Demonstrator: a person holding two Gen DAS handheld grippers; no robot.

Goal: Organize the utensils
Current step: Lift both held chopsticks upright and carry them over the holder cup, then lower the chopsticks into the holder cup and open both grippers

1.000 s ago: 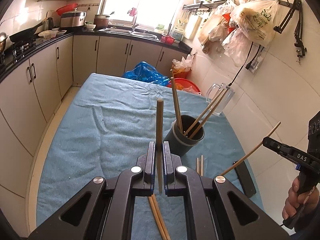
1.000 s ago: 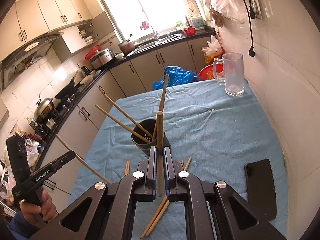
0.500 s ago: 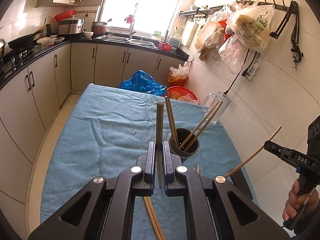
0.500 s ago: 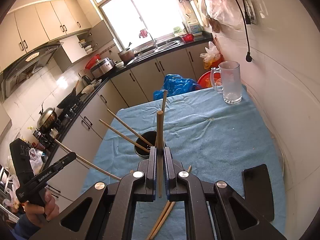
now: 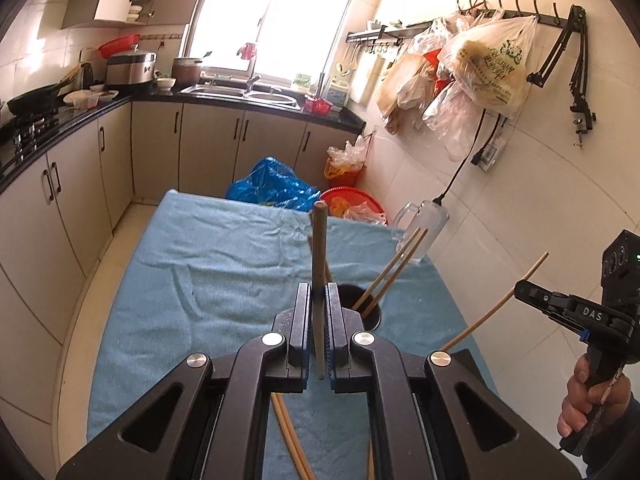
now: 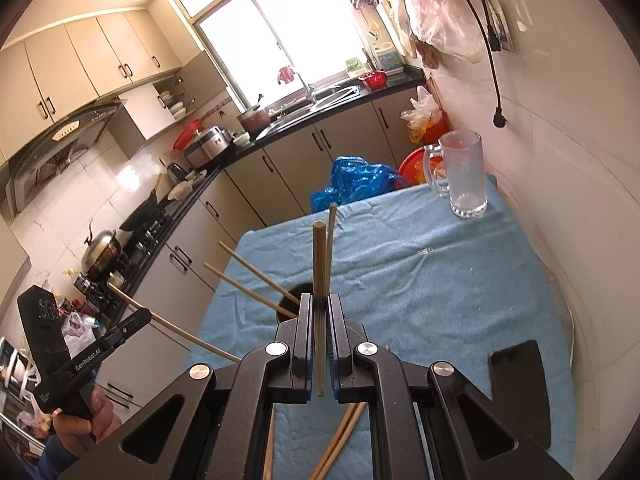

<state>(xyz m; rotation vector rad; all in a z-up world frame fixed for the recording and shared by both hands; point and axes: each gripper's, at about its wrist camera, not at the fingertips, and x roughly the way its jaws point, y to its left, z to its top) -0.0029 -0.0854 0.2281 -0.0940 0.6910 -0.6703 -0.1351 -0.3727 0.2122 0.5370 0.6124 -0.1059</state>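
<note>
In the left wrist view my left gripper (image 5: pixel 319 289) is shut on a wooden chopstick (image 5: pixel 319 240) that stands up between its pads. Just behind its right finger sits the dark holder cup (image 5: pixel 371 314), with two chopsticks (image 5: pixel 394 270) leaning out of it. My right gripper (image 5: pixel 525 289) hangs at the right, shut on another chopstick (image 5: pixel 496 309). In the right wrist view that gripper (image 6: pixel 319 300) pinches its chopstick (image 6: pixel 319 264) upright above the cup (image 6: pixel 295 295). My left gripper (image 6: pixel 143 315) shows at the left with its chopstick (image 6: pixel 180 331). Loose chopsticks (image 6: pixel 340 438) lie on the blue towel (image 6: pixel 420 280).
A glass mug (image 6: pixel 464 176) stands at the far right corner of the table, by the tiled wall. A flat black object (image 6: pixel 520 388) lies at the near right edge. Kitchen cabinets (image 5: pixel 72 184) run along the left, and a blue bag (image 5: pixel 272 188) sits beyond the table's far end.
Both grippers have risen with their chopsticks still pinched. The cup now sits lower in both views and is partly hidden behind the fingers.
</note>
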